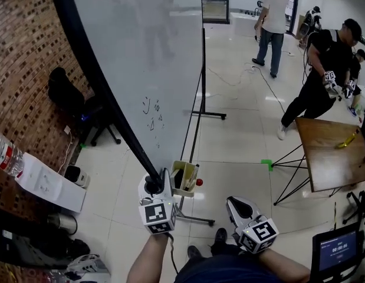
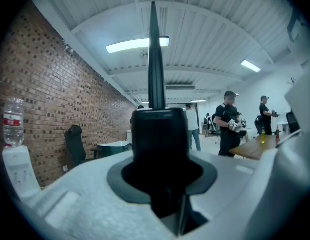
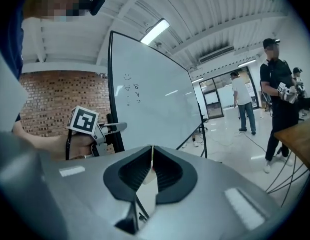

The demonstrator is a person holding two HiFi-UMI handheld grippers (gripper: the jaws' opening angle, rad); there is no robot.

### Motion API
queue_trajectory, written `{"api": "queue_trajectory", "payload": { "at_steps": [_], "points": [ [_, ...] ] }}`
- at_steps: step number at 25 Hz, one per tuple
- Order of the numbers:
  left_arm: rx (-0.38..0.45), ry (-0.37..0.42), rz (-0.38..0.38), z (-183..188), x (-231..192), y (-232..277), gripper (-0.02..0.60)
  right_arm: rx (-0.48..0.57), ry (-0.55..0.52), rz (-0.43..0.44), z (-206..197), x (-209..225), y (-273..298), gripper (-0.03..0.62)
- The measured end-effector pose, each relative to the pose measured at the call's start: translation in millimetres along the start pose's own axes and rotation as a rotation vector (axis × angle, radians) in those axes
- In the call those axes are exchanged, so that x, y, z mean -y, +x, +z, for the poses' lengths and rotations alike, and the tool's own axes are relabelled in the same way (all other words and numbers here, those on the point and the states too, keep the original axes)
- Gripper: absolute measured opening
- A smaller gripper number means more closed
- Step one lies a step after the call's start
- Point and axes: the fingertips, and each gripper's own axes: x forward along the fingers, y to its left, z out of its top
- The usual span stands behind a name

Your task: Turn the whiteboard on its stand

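The whiteboard (image 1: 141, 58) stood on its stand (image 1: 204, 69) on the tiled floor (image 1: 241, 140), with a brick wall (image 1: 23, 52) on its far side from the person. Its white face carried only a few small marks.

The left claw (image 1: 154, 186) was closed on the black frame (image 1: 82, 52) at the whiteboard's near edge. In the left gripper view that frame (image 2: 156, 59) rose straight up from between the pads and filled the gap, so the grip looked firm. The right claw (image 1: 234, 204) hung apart from the whiteboard, past the pen tray (image 1: 185, 193) fixed beside the gripped edge. In the right gripper view its jaws (image 3: 150, 171) were pressed together with nothing between them.

The whiteboard looked like a large, stiff panel. It was probably not very heavy for its size, but broad enough to swing slowly and carry on once moving. Its face was smooth and gave the claws no purchase. The frame was the sensible place to hold, and an outer edge should give the most leverage about the mount. The frame itself looked narrow and slick, so a pinch there could slide along it under a sideways pull. A second hold by the free claw elsewhere on the rim would likely steady the turn. The stand's legs seemed thin against so wide a panel, so a hard shove might skate or rock it. Whatever lay in the pen tray could spill if the whiteboard tipped.
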Motion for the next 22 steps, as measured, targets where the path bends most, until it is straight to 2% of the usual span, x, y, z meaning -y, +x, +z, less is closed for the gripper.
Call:
{"api": "queue_trajectory", "payload": {
  "at_steps": [7, 15, 22],
  "points": [
    [-0.006, -0.008, -0.016, 0.8, 6.8, -43.5, 0.134, -0.011, -0.025, -0.023, -8.6, -39.2, -26.9, 0.018],
    [-0.014, 0.009, -0.044, -13.5, 8.5, -63.7, 0.135, 0.046, -0.031, 0.055, 1.7, -58.7, -59.3, 0.018],
    [0.016, 0.018, -0.035, -8.6, 15.2, -96.5, 0.135, 0.07, -0.011, 0.036, -15.4, -41.5, -124.5, 0.018]
  ]
}}
